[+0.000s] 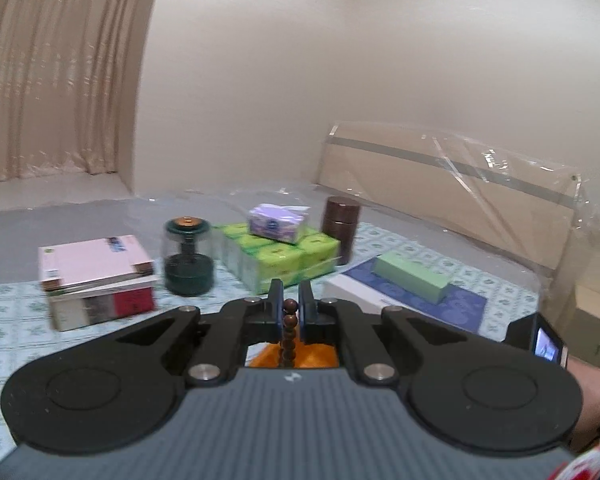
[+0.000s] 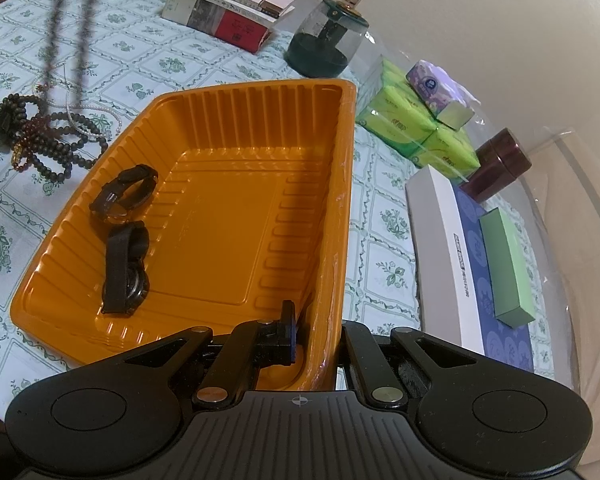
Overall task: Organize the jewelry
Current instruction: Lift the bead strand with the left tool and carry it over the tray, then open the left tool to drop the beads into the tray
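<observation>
Closest to the left wrist lens, the left gripper (image 1: 289, 306) was clamped on a strand of round brown wooden beads (image 1: 289, 334). The strand hung straight down between the pads, its long axis vertical, and a patch of orange tray (image 1: 312, 360) showed directly beneath it. Judging from that, the next move called for lowering and letting go, since the beads already hung above the tray. Farther off on the floral cloth stood a stack of books (image 1: 96, 280), a dark green jar (image 1: 188, 256) and lime tissue packs (image 1: 280, 256).

From the right wrist view, the right gripper (image 2: 320, 332) was pinched on the tray's near wall, one finger inside and the other hidden outside it, steadying it. The tray (image 2: 340, 200) was glossy ribbed plastic, deep and rectangular, with two black strap watches (image 2: 124, 240) lying by its left wall. Blurred lines of the lifted strand (image 2: 66, 28) crossed the upper left, high above the cloth. Left of the tray lay a tangled heap of dark bead necklaces (image 2: 48, 140) with a thin pearl chain (image 2: 88, 116), still to be sorted.
</observation>
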Demonstrator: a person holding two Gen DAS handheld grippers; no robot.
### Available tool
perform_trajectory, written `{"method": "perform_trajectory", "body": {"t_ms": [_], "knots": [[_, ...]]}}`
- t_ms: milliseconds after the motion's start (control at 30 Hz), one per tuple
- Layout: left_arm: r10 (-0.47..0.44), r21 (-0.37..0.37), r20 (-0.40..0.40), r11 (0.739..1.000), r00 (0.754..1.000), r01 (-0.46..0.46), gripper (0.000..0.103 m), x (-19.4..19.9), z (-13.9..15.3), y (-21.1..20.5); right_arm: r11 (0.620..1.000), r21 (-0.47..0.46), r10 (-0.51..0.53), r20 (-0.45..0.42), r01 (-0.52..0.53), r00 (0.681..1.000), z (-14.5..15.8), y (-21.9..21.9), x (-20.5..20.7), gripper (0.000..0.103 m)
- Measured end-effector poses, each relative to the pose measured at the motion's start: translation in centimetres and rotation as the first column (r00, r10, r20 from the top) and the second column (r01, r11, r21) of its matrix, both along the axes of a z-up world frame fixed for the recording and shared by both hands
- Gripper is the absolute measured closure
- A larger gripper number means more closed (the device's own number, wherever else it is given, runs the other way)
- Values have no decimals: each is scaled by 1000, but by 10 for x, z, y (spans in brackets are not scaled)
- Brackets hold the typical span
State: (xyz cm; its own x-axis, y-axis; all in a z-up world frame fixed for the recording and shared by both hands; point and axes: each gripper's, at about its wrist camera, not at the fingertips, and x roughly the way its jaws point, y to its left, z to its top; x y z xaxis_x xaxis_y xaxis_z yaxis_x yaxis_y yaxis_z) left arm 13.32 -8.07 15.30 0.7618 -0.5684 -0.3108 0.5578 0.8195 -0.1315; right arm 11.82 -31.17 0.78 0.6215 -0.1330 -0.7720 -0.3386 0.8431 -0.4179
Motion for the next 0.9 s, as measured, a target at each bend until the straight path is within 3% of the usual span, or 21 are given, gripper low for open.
{"method": "perform_trajectory", "body": {"t_ms": [167,533,733,833,900], "knots": [[-51,21,-82,998,995,53,97,24,-22,-34,1000,3,1,1,-1,1000,0,1,0,98],[-63,89,-308,992,949,95,97,55,-108,-61,1000,11,-1,-2,1,1000,0,1,0,98],[-60,78,-339,993,939,91,96,63,-115,-60,1000,12,-2,-3,2,1000,0,-2,1,98],[-76,68,-341,992,937,105,78,63,-111,-57,1000,12,-2,-3,2,1000,0,-2,1,98],[-62,71,-327,993,943,90,78,62,-109,-50,1000,12,-1,-2,1,1000,-1,-2,1,98]]}}
